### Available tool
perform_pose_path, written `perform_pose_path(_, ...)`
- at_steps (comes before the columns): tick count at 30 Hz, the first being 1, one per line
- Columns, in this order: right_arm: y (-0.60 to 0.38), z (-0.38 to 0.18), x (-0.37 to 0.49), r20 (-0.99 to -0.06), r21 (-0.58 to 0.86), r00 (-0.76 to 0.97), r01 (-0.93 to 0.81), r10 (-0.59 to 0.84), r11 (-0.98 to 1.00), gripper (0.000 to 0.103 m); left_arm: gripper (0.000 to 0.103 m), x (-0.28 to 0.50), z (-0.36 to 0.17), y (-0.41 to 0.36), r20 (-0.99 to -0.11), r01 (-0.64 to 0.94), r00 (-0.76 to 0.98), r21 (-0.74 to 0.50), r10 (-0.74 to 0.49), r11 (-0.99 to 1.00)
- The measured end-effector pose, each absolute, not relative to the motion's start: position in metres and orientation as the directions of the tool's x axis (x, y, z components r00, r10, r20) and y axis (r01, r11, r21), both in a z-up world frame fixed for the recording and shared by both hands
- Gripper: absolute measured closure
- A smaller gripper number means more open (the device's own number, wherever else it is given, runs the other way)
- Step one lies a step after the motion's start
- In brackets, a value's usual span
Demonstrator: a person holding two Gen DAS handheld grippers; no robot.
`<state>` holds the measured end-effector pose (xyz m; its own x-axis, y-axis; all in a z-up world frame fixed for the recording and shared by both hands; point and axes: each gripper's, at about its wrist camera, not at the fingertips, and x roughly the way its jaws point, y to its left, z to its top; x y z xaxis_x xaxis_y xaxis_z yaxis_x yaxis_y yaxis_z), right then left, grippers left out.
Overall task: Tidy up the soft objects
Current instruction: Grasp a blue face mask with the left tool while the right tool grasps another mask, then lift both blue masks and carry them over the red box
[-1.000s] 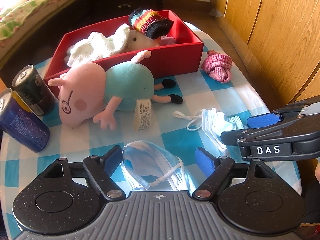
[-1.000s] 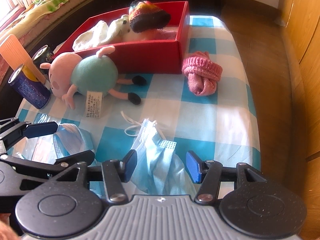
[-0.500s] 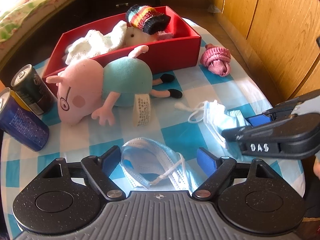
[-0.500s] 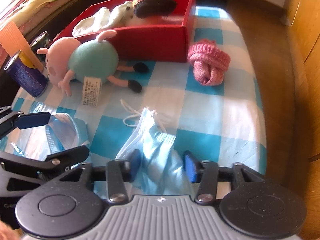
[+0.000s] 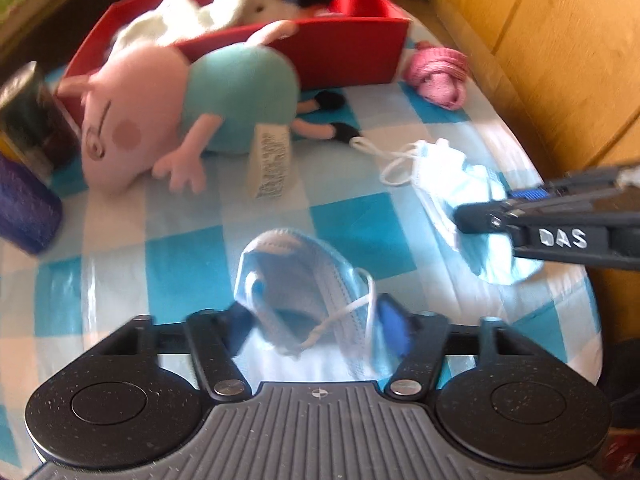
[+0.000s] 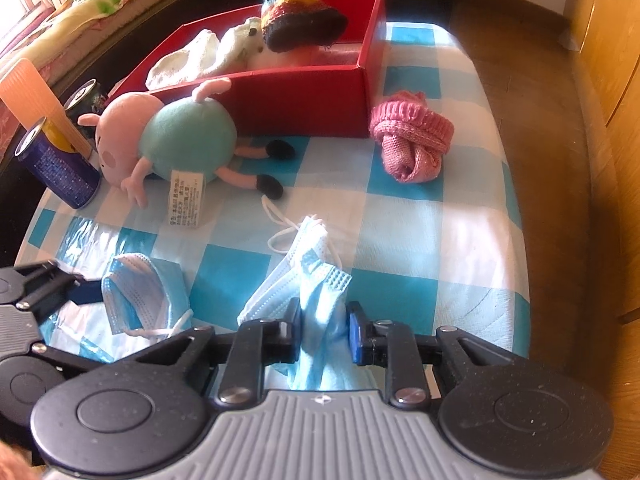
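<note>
Two hand-held tools work over a bench draped in a blue-and-white checked cloth (image 6: 404,236), each at a crumpled blue face mask. The right tool (image 6: 323,330) has its blue pads pinched almost together on the right-hand mask (image 6: 310,280), whose pleated body bunches up between them while its white ear loops trail across the cloth toward 12 o'clock. In the left wrist view, which is motion-blurred, this tool enters from 3 o'clock with its tips nearly shut on the pale mask.

The left tool (image 5: 316,320) stands partly open, its two pads on either side of the left-hand mask (image 5: 296,276). The pads sit close against the folded fabric and its loop, but the blur makes it impossible to tell whether they grip it. Seen from the right wrist, this tool comes in from 9 o'clock with one pad against the mask's edge.

Beyond the masks, toward 12 o'clock, a pink pig plush (image 6: 176,140) in a teal dress lies on its side against the front wall of a red box (image 6: 304,100), its label hanging toward the camera. The box holds a white soft toy (image 6: 200,56) and a striped knit hat (image 6: 300,20). A knotted pink knit piece (image 6: 412,144) lies just beside the box's right corner. Two drink cans (image 6: 60,168) stand at the bench's left edge.
</note>
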<state>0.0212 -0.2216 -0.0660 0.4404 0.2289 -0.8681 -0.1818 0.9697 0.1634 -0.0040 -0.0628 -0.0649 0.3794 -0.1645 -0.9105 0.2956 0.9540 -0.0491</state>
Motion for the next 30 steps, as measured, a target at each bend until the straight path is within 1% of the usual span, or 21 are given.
perform_pose_path(1,-0.223,-0.067,0.022,-0.868,0.172,0.438,-0.175,0.233,0.970,0.101,0.057,-0.003,-0.063,-0.060,-0.909,0.283,0.384,-0.048,-0.159,0.958)
perform_pose_path(4,-0.224,-0.067,0.022,-0.869,0.182,0.434,-0.169,0.239,0.969,0.101,0.074,0.001,-0.060,-0.055,-0.909,0.262,0.382,-0.065,-0.166,0.963)
perform_pose_path(7,-0.224,-0.064,0.021,-0.863,0.189,0.440,-0.175,0.249,0.966,0.101,0.079,-0.003,-0.058,-0.061,-0.907,0.290,0.396,-0.023,-0.142,0.957)
perform_pose_path(11,-0.225,-0.060,0.021,-0.852,0.199,0.455,-0.177,0.259,0.964,0.101,0.080,-0.010,-0.053,-0.070,-0.897,0.333,0.428,0.043,-0.110,0.942)
perform_pose_path(15,-0.223,-0.057,0.022,-0.844,0.214,0.462,-0.178,0.273,0.961,0.101,0.080,-0.012,-0.050,-0.070,-0.891,0.338,0.441,0.052,-0.109,0.940)
perform_pose_path(18,-0.220,-0.054,0.021,-0.836,0.217,0.471,-0.187,0.282,0.958,0.101,0.081,-0.014,-0.047,-0.071,-0.880,0.344,0.467,0.091,-0.086,0.935)
perform_pose_path(30,-0.211,-0.043,0.019,-0.810,0.240,0.495,-0.209,0.314,0.948,0.101,0.081,-0.016,-0.038,-0.073,-0.857,0.343,0.510,0.125,-0.073,0.931)
